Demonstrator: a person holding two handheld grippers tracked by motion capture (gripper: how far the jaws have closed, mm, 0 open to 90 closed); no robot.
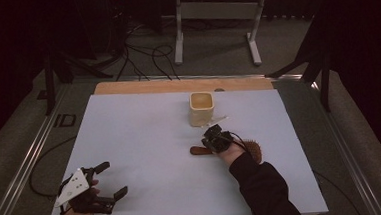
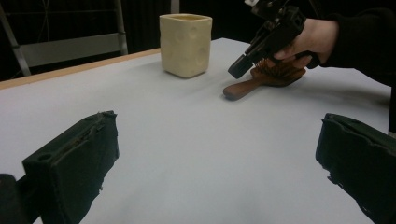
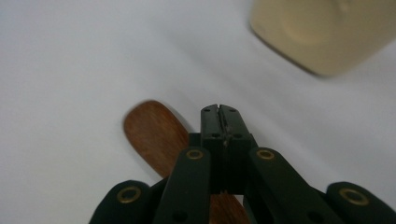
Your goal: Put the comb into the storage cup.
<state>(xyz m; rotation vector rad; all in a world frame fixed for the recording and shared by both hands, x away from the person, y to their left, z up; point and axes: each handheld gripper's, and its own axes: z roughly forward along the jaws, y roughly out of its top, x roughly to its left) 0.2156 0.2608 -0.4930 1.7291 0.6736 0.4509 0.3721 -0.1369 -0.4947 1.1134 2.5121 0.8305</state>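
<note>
Pressing flat together with nothing between them, the right gripper's jaws hover just above the wooden hairbrush, lying at four o'clock from the cream cup. The left gripper, jaws wide apart, rests at seven o'clock on the white table. Dark floor and cables lie at twelve.

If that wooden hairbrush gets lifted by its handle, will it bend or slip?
The hairbrush looks like solid wood, so it probably stays stiff. Its smooth, polished handle might slip or pivot. The bristled head looks wider, so that end would likely droop.
</note>
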